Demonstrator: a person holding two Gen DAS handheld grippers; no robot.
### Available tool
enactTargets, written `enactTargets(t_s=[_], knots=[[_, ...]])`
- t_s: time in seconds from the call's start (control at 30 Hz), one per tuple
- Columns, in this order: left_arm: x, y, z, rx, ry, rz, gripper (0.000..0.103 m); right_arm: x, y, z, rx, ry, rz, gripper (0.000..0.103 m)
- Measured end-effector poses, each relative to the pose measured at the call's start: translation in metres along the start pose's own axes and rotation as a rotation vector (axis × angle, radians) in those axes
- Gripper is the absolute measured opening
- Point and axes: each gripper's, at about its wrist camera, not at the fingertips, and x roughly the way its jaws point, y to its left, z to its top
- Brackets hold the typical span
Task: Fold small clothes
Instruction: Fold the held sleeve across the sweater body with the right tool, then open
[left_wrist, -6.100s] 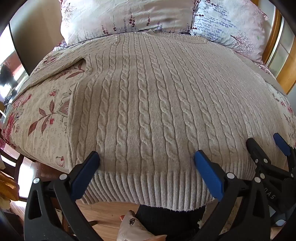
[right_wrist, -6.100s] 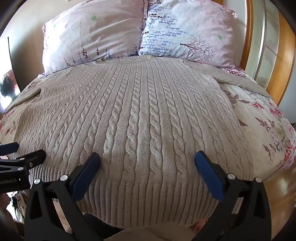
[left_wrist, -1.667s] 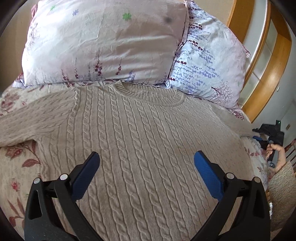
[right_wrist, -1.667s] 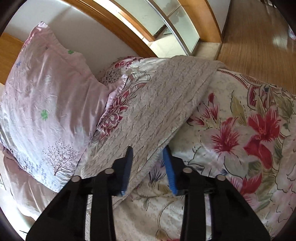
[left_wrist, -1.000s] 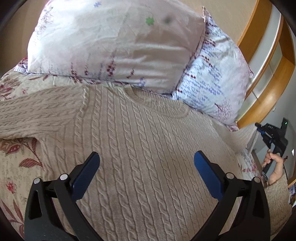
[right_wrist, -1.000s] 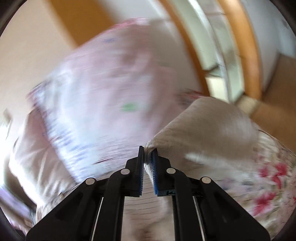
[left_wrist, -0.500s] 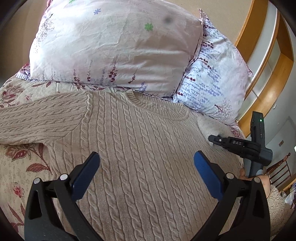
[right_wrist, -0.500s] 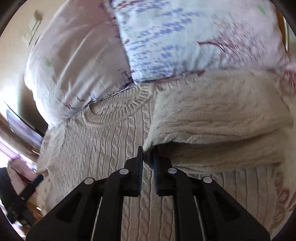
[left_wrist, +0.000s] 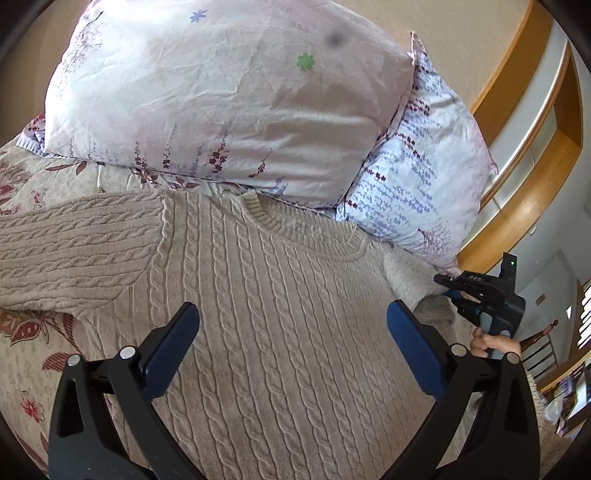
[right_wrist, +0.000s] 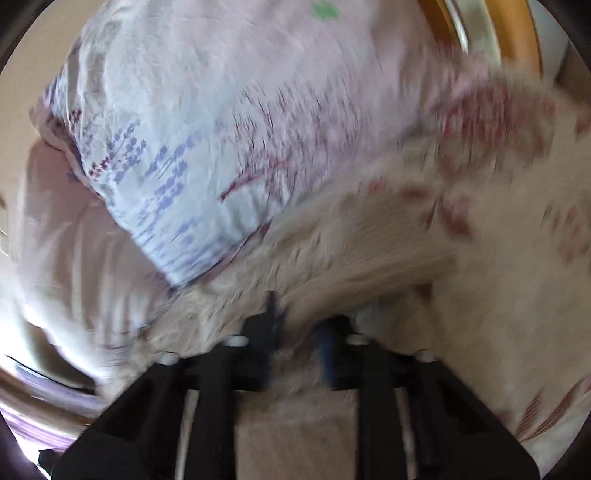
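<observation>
No text can be read; markings on the right gripper (left_wrist: 448, 291) are illegible.

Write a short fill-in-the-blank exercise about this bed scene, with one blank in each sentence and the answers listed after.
1. The cable-knit sweater lies on a bedspread printed with ____.
2. The sweater's round collar points toward the two ____.
3. The left gripper hovers over the sweater with its jaws ____.
4. The left sleeve lies ____ flat to the side.

Answers: flowers; pillows; open; spread
</observation>
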Motion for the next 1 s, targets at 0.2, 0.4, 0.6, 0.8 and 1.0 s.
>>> enactTargets(t_s=[0.2,0.4,0.6,0.8,1.0], knots=[[-0.009,0.005,0.01,-0.013,-0.046,-0.041,0.094,-0.023,0.118,-0.024,-0.383,-0.136,0.096,0.011],[0.009,0.011,0.011,-0.095,0.023,-0.097,0.087,0.004,0.189,-0.087,-0.575,0.197,0.363,0.061],[0.041,0.019,0.01,-0.175,0.132,-0.129,0.062,-0.019,0.092,-0.059,-0.224,0.222,0.345,0.062],[0.077,0.024,0.014,-0.261,0.229,-0.079,0.042,-0.032,-0.019,-0.044,0.103,0.198,0.181,0.05],[0.098,0.027,0.019,-0.3,0.252,-0.028,0.028,-0.018,-0.051,-0.037,0.209,0.126,0.181,0.044]])
